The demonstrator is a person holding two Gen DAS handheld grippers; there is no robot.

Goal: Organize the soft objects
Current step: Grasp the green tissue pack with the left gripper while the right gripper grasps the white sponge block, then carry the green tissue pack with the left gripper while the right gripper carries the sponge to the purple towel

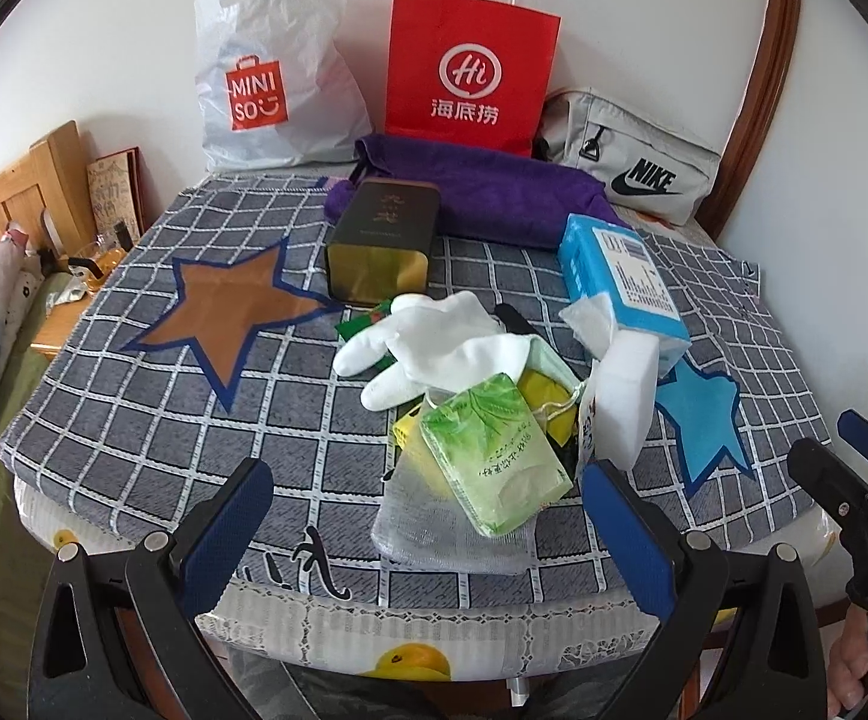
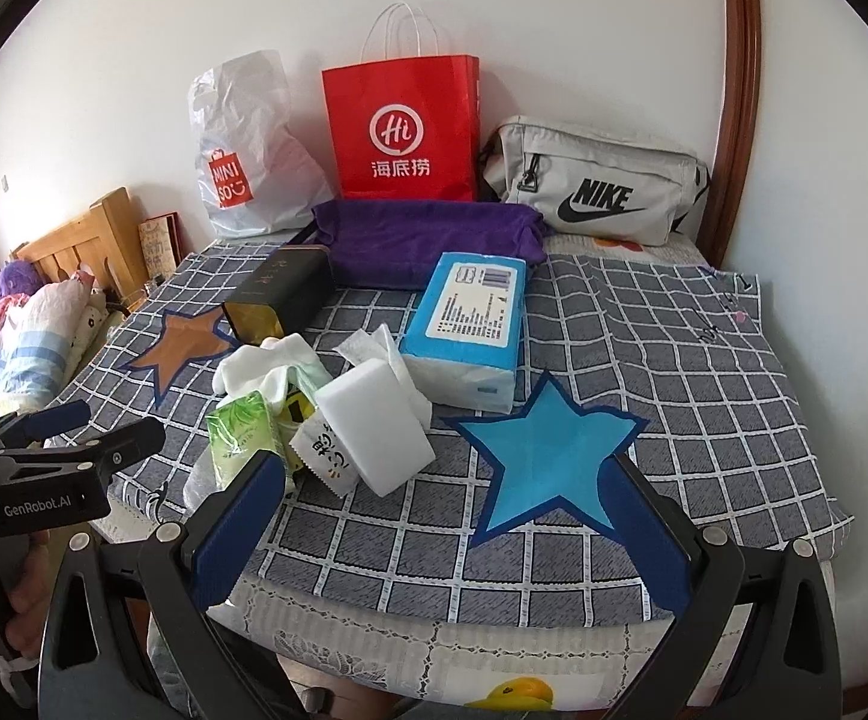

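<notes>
Both tongs, left (image 1: 428, 531) and right (image 2: 446, 516), are hovering spread and empty at the tabletop's (image 1: 152, 438) near edge, seemingly staging a pick. Just beyond, the green tissue pack (image 1: 497, 450) is lying atop the central heap, tilted, long axis running near-right to far-left, and farther back the blue tissue pack (image 2: 470, 324) is pointing away.
</notes>
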